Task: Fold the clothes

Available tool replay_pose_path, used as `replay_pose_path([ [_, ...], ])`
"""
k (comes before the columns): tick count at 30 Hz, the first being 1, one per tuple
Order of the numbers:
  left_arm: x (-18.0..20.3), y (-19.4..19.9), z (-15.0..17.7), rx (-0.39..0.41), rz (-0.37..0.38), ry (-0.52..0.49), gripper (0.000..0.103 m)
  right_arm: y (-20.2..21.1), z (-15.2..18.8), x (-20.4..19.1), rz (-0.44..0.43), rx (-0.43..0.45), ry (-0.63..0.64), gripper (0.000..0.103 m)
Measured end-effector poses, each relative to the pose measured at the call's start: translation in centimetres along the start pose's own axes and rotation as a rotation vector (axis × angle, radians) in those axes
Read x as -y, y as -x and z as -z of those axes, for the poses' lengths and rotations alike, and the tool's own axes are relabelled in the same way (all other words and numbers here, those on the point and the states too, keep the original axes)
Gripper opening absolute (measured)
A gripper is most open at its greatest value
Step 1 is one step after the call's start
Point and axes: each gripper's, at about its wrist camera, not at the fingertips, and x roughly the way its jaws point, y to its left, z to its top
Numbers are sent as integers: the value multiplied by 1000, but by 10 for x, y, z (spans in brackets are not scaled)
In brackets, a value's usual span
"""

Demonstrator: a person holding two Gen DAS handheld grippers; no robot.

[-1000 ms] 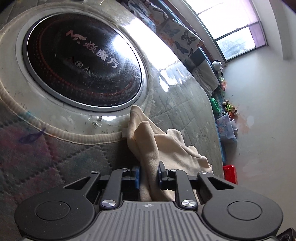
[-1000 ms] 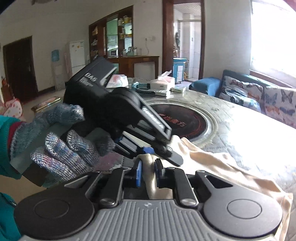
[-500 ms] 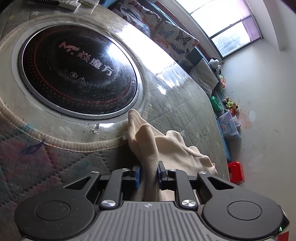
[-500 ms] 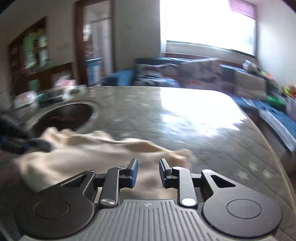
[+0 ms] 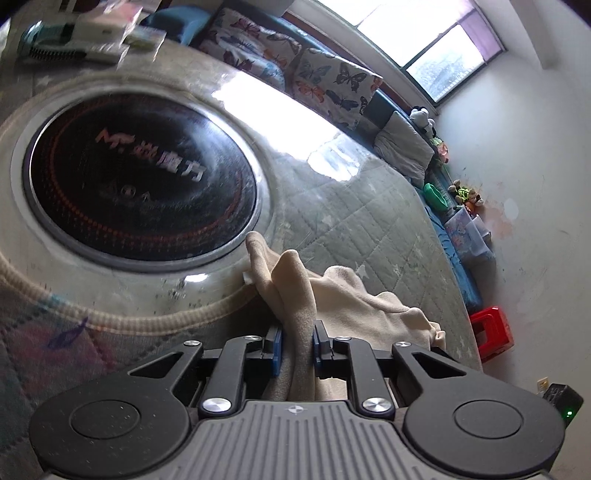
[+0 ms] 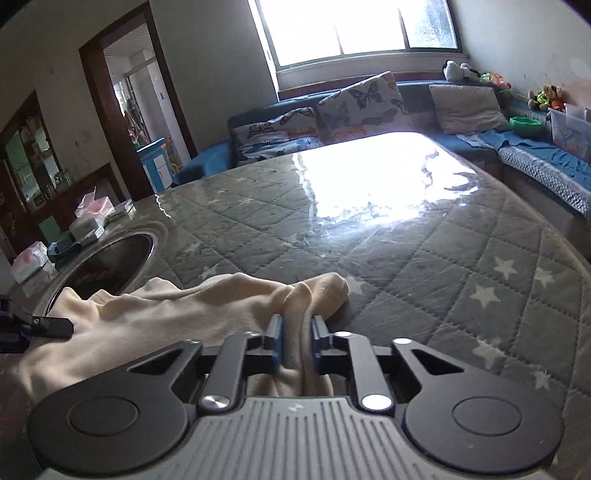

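Now the cream garment (image 5: 332, 299) lies bunched low in the centre of both views, on the quilted star-patterned cover of the tabletop (image 6: 424, 258). At the bottom centre of the left wrist view, the left gripper (image 5: 297, 341) has its jaws clenched on an upright fold of the cloth, which rises in two soft peaks just above the blue pads. Likewise, the right gripper (image 6: 297, 341) pinches another bunched edge of the same garment (image 6: 184, 306), the fabric trailing off toward the lower left of that frame, where the tip of the left gripper (image 6: 37, 326) shows at the edge. Beyond the cloth, filling the upper left of the left view, sits a round black induction cooktop (image 5: 140, 184) set into the tabletop. Butterfly-print cushions (image 6: 358, 103) line a blue sofa under the bright window (image 6: 351, 26) farther back.
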Motion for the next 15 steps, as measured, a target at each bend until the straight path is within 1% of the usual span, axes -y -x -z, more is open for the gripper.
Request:
replay_pose_path([
  [5, 20, 2, -8, 24, -2, -80, 15, 25, -13, -5, -17, 69, 24, 10],
  [10, 56, -6, -20, 53, 21, -166, 15, 45, -31, 0, 12, 132, 42, 10],
  [15, 88, -25, -26, 48, 35, -218, 15, 62, -52, 11, 62, 192, 64, 10],
])
